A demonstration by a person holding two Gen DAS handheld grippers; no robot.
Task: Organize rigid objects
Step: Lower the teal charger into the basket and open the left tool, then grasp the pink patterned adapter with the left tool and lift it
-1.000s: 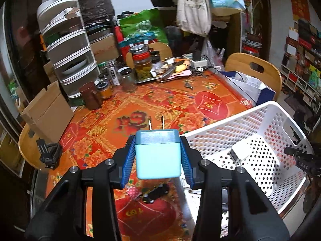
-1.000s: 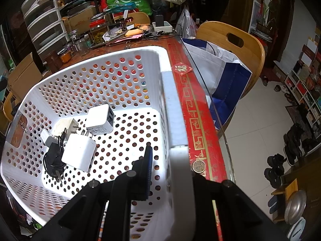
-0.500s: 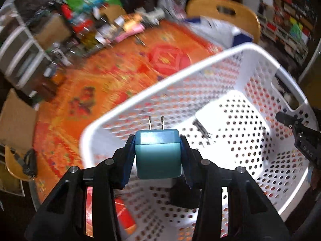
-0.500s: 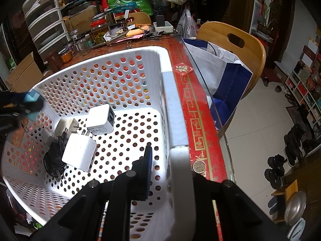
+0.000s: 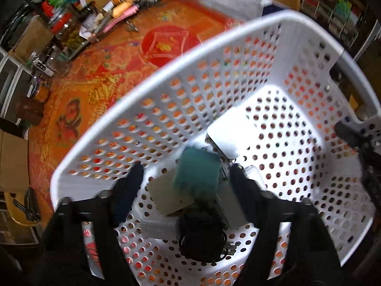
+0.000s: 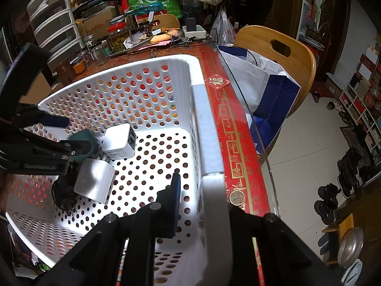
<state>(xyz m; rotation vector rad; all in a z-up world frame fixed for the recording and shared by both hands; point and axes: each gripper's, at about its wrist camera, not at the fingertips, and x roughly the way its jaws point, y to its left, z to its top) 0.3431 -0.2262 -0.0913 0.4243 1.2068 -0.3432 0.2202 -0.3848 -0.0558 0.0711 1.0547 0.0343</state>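
My left gripper (image 5: 185, 174) is open over the white perforated basket (image 5: 166, 71). The teal charger block (image 5: 196, 170) is blurred between and below its spread fingers, free of them, above the other chargers. In the basket lie white charger cubes (image 6: 120, 140) (image 6: 94, 182) and a black cable bundle (image 5: 202, 238). My right gripper (image 6: 202, 205) is shut on the basket's right wall (image 6: 204, 128), one finger inside, the other hidden outside. The left gripper also shows in the right wrist view (image 6: 71, 135), with the teal block (image 6: 83, 137) by it.
The basket stands on a red and orange patterned tablecloth (image 5: 100, 76). Jars, papers and a power strip crowd the table's far end (image 6: 142, 38). A wooden chair (image 6: 276, 54) with a blue-white bag (image 6: 269, 90) stands right. A coin (image 6: 237, 196) lies by the basket.
My left gripper moved over the basket, tilted down and opened. The teal charger left its fingers and is dropping among the chargers. My right gripper kept its hold on the wall.
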